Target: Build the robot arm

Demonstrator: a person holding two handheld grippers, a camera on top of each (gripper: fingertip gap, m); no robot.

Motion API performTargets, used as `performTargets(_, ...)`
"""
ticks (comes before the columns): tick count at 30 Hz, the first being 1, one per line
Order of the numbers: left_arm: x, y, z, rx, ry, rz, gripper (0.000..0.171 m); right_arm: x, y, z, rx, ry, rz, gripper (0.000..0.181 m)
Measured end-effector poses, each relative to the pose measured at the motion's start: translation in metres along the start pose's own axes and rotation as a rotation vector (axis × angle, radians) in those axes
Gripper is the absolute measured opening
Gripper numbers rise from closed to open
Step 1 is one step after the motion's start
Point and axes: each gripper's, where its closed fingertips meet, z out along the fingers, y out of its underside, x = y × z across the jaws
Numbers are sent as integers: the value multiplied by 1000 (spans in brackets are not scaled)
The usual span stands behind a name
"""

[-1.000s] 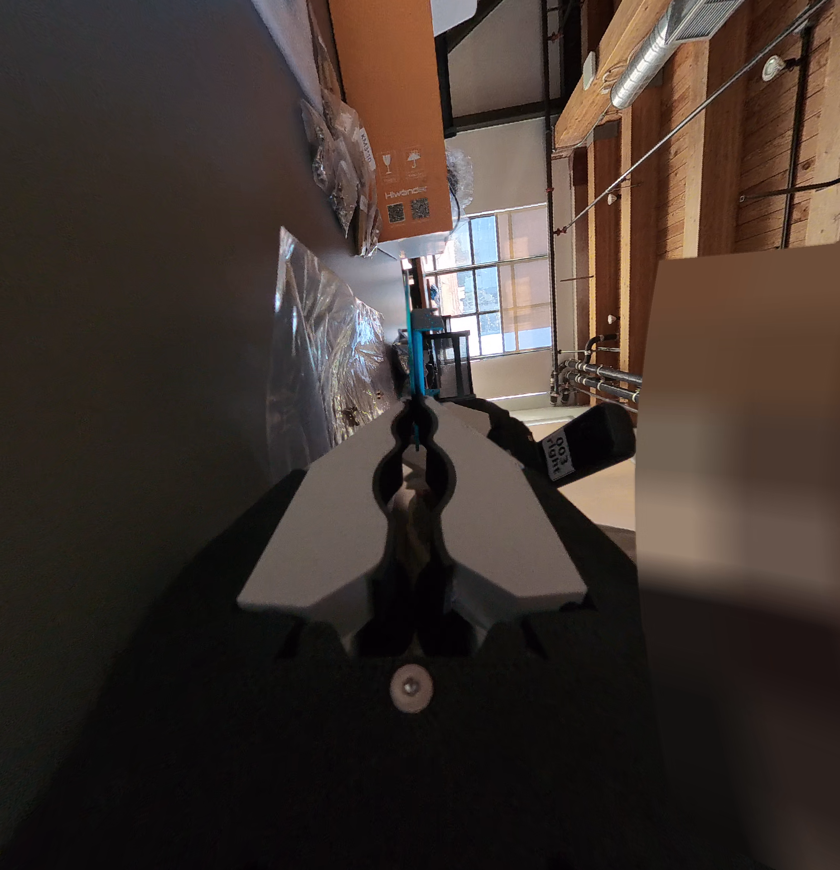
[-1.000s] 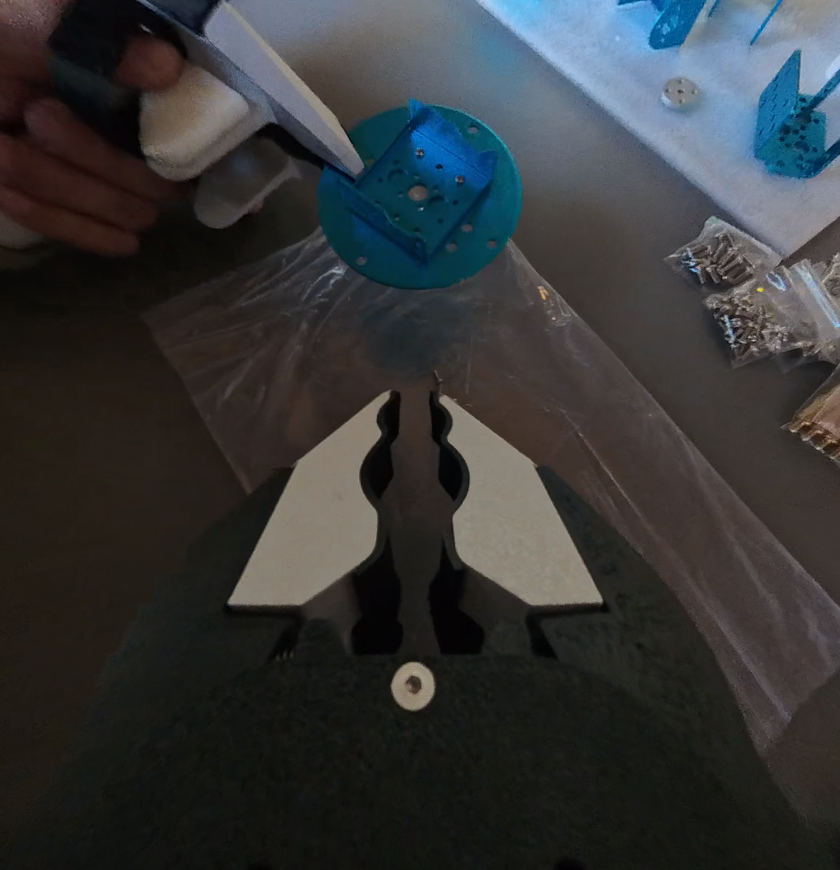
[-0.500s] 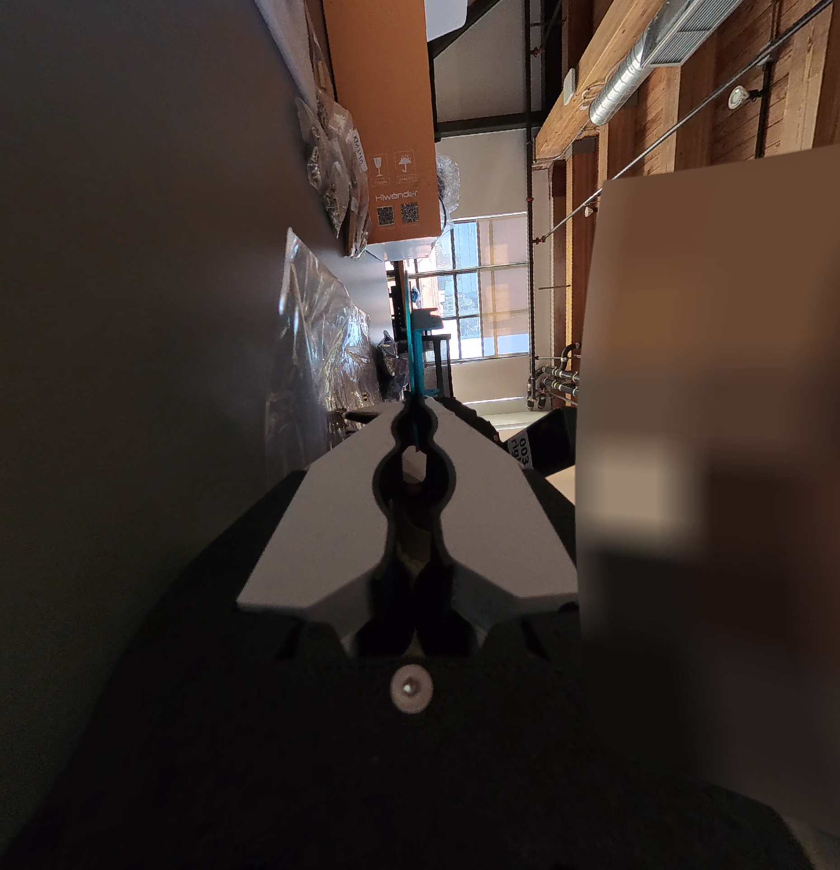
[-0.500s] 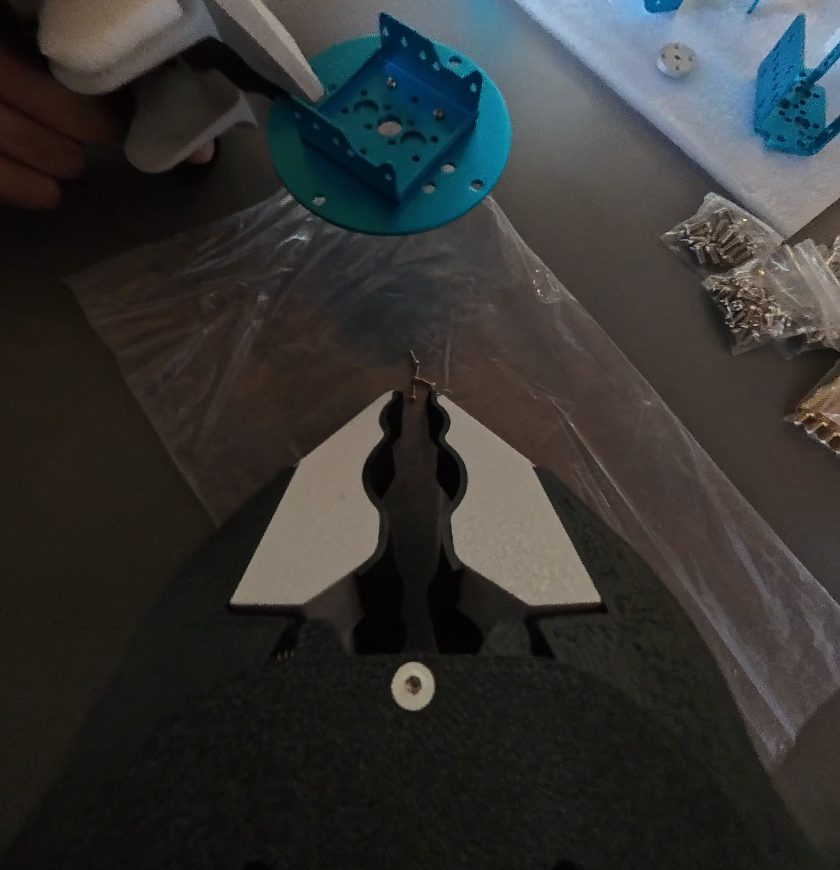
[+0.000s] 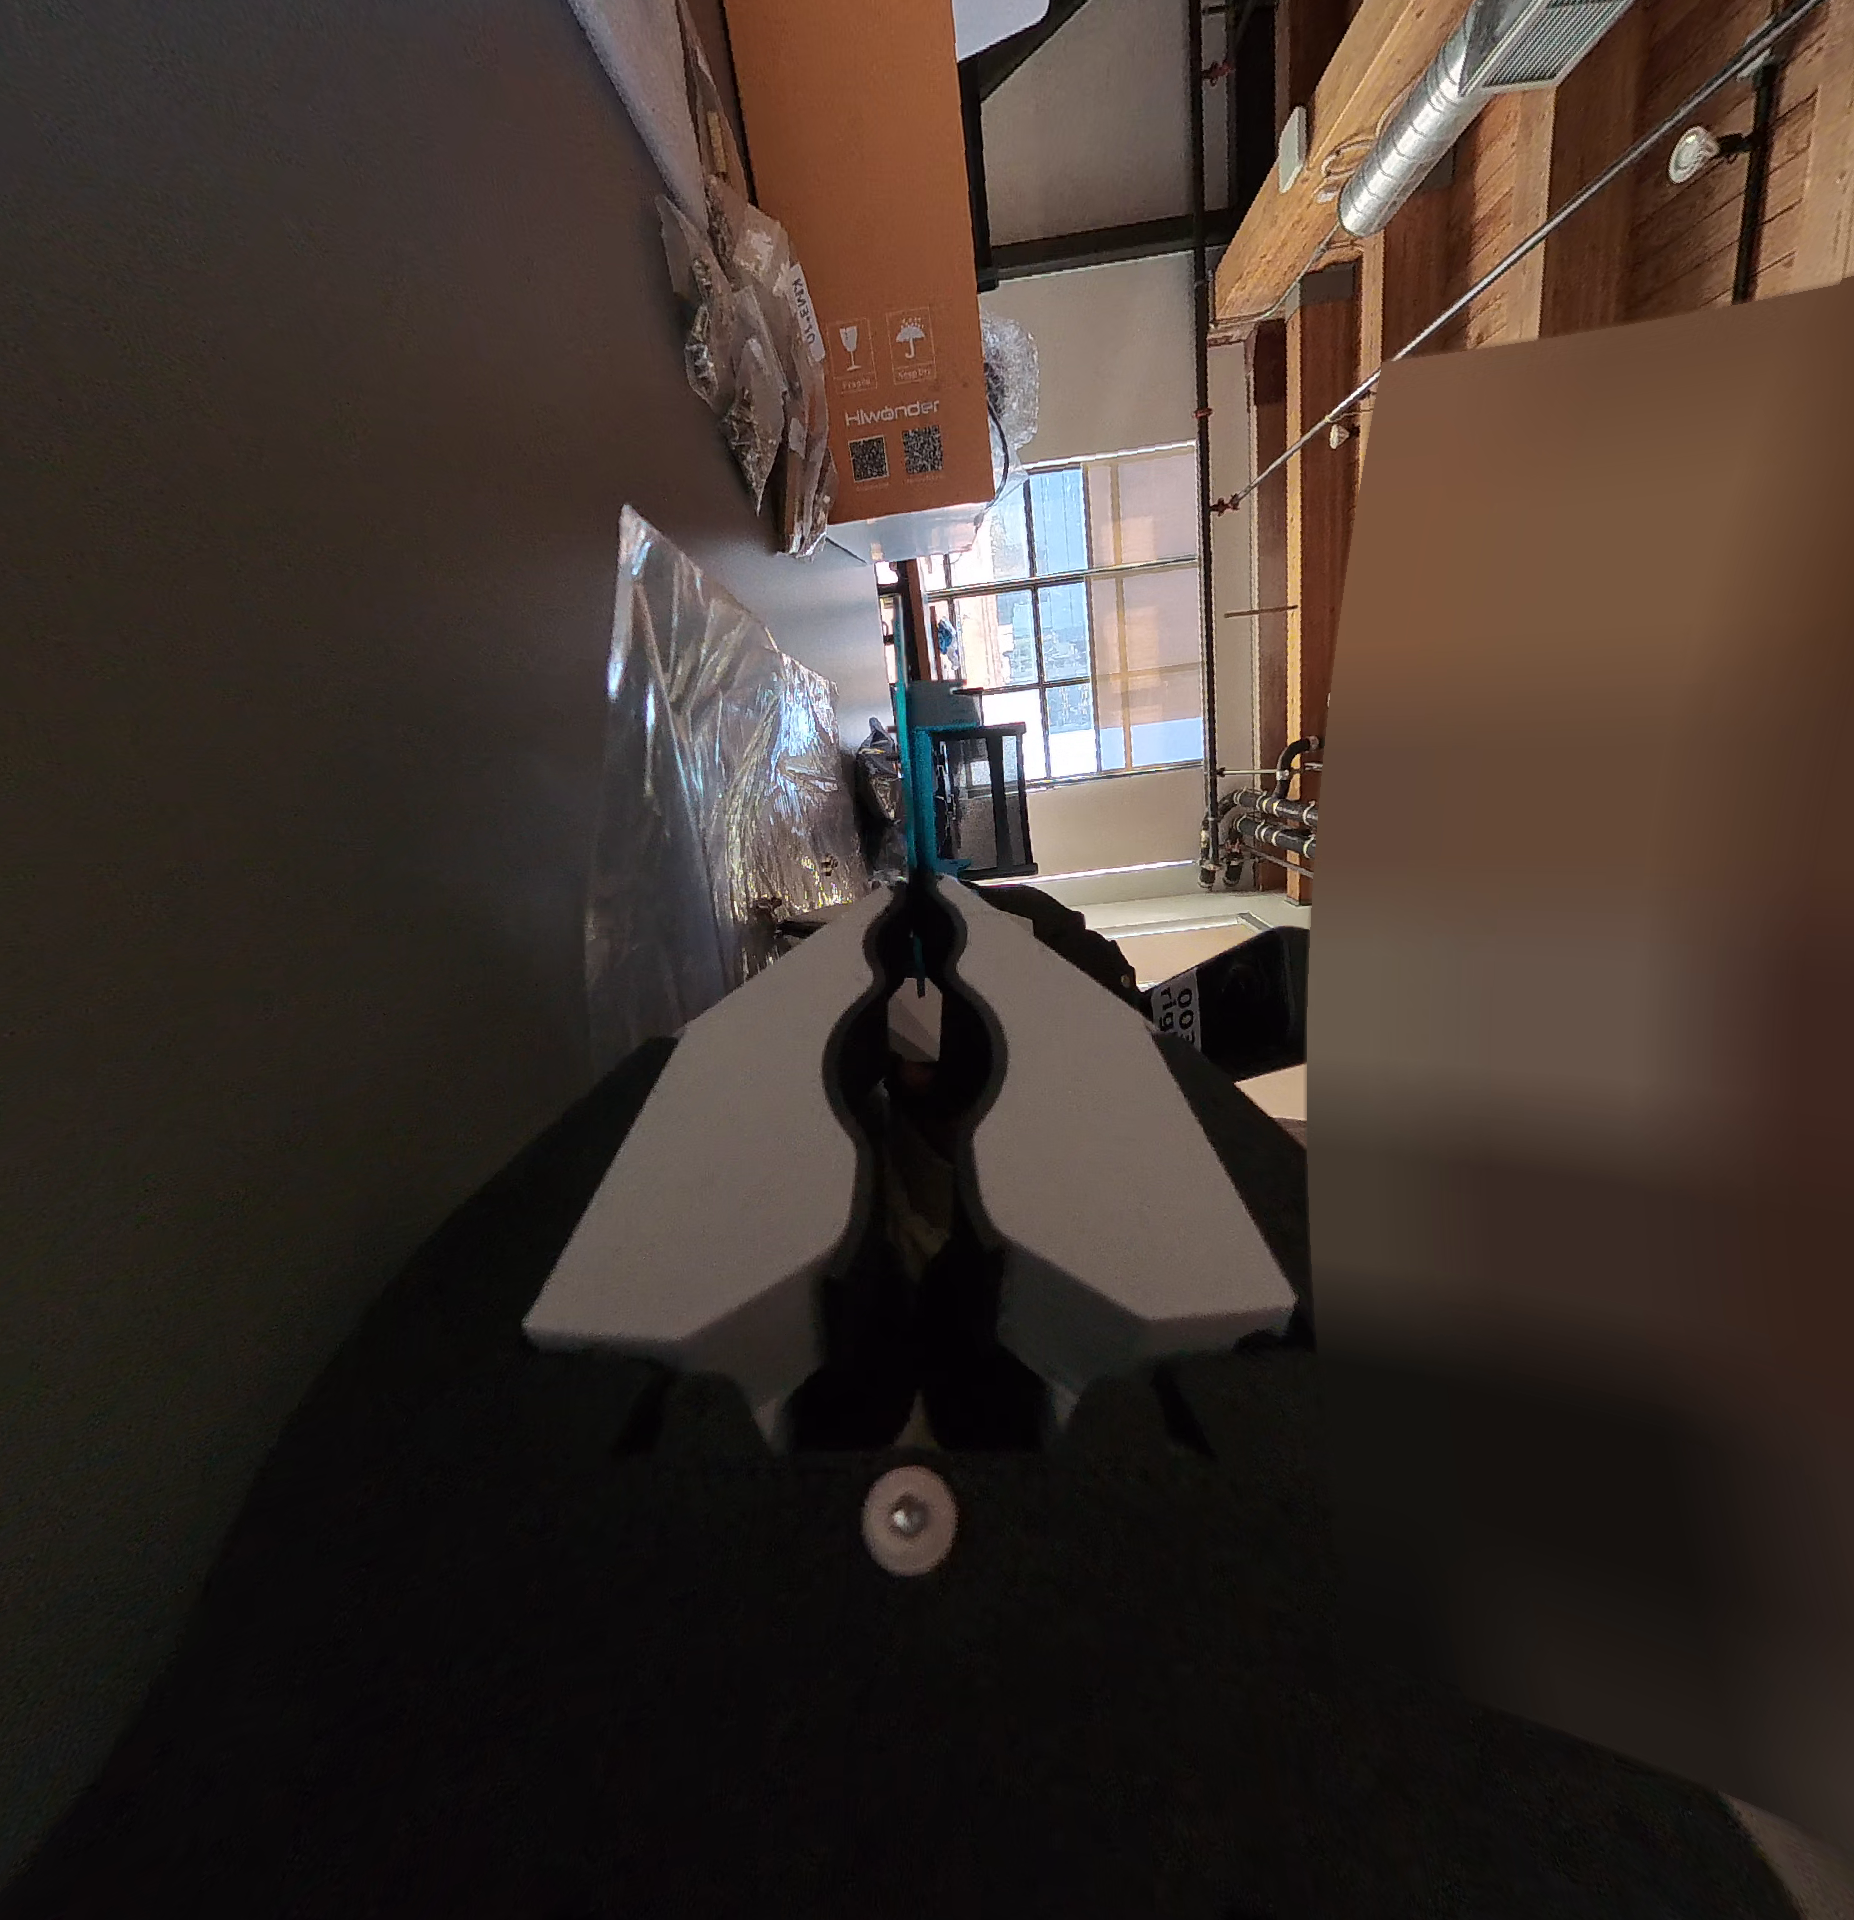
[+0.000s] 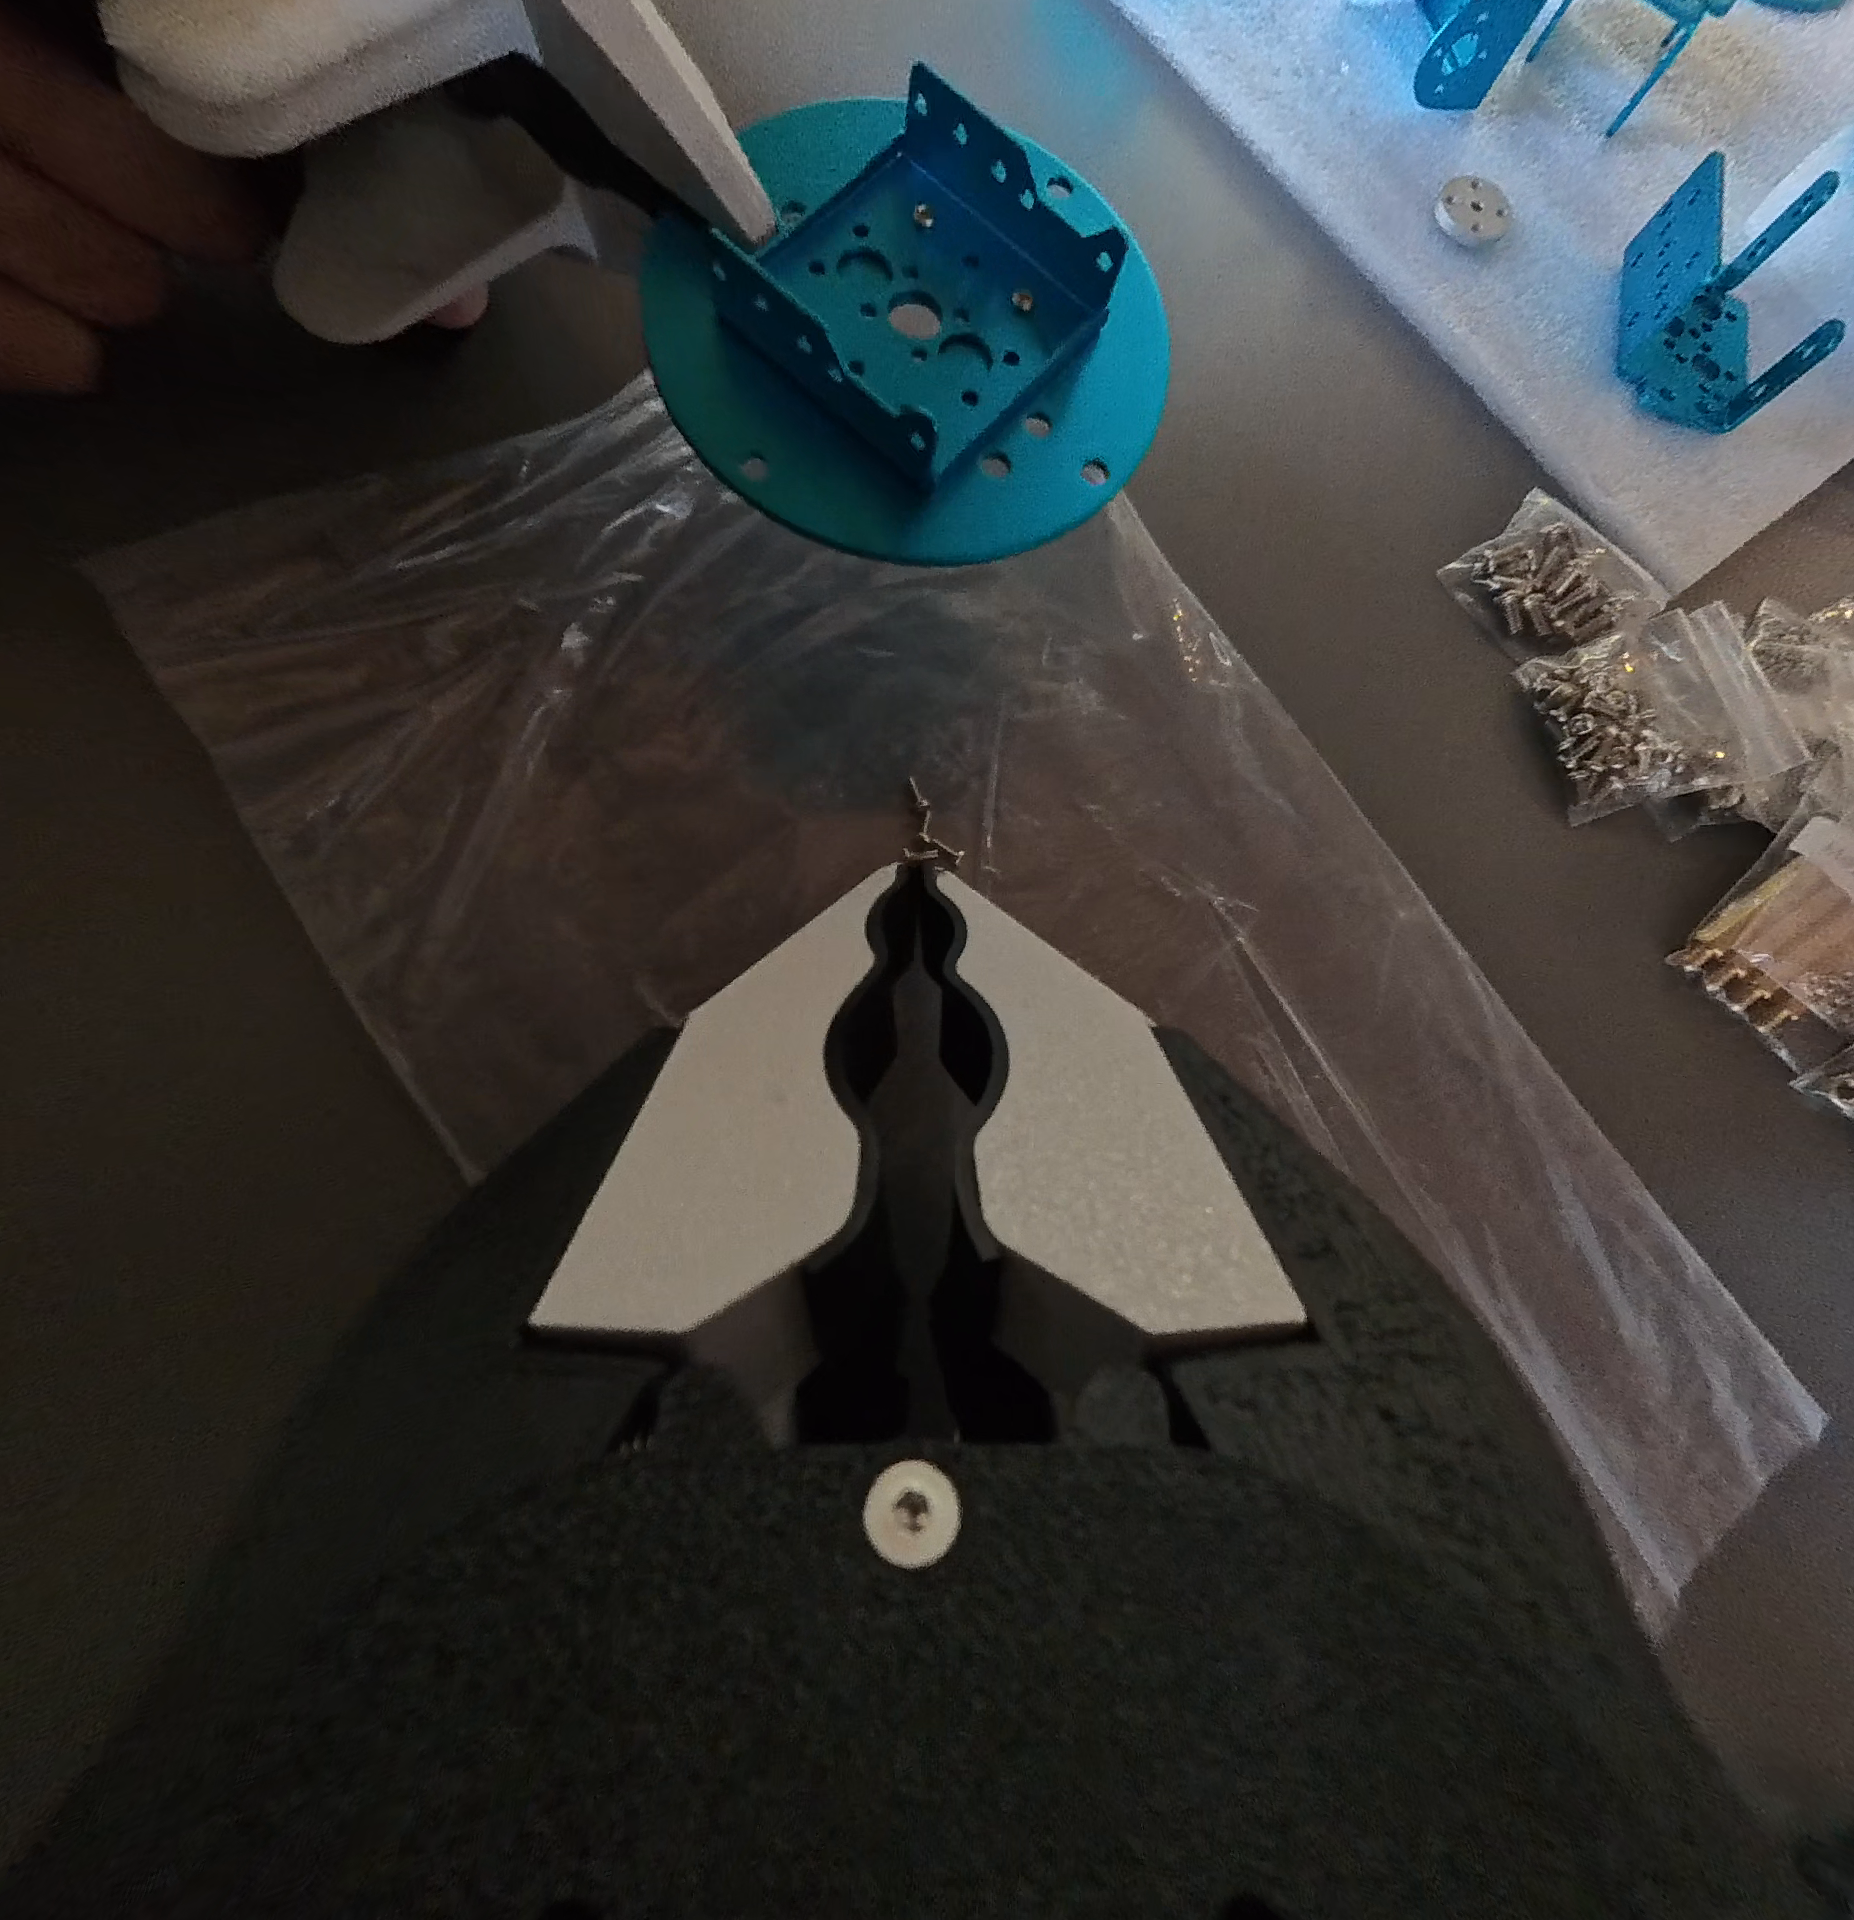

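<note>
My left gripper (image 5: 918, 899) is shut on the rim of a teal round plate (image 5: 915, 790), seen edge-on, with a blue U-bracket on it. In the right wrist view the left gripper (image 6: 731, 223) holds that plate (image 6: 1006, 499) and bracket (image 6: 918, 312) above the table, tilted toward the camera. My right gripper (image 6: 918, 873) is shut, its tips low over a clear plastic bag (image 6: 590, 707). A few small screws (image 6: 928, 844) sit right at its tips, and one seems pinched. A hand (image 6: 61, 260) holds the left gripper.
Small bags of screws (image 6: 1588, 665) and brass standoffs (image 6: 1785, 956) lie at the right. A white foam sheet (image 6: 1318, 135) at the far right carries blue brackets (image 6: 1712, 322) and a silver hub (image 6: 1471, 208). An orange cardboard box (image 5: 871, 260) stands on the grey table (image 6: 175, 987). The left gripper's tips are roughly 10 cm from the right gripper's.
My right gripper's fingers have closed from a narrow gap to shut at the small screws. The left gripper has brought the teal plate nearer to the right camera and turned it.
</note>
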Motion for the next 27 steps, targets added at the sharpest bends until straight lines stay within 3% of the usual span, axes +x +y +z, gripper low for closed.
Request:
performTargets(8,0,1,1,-3,-6,11,0,-7,-3,-1,13,-65,33,8)
performTargets(19,0,1,1,-3,-3,7,0,5,-6,-1,17,36,-3,10)
performTargets(27,1,1,0,-1,2,2,0,2,-6,-1,21,6,13,9)
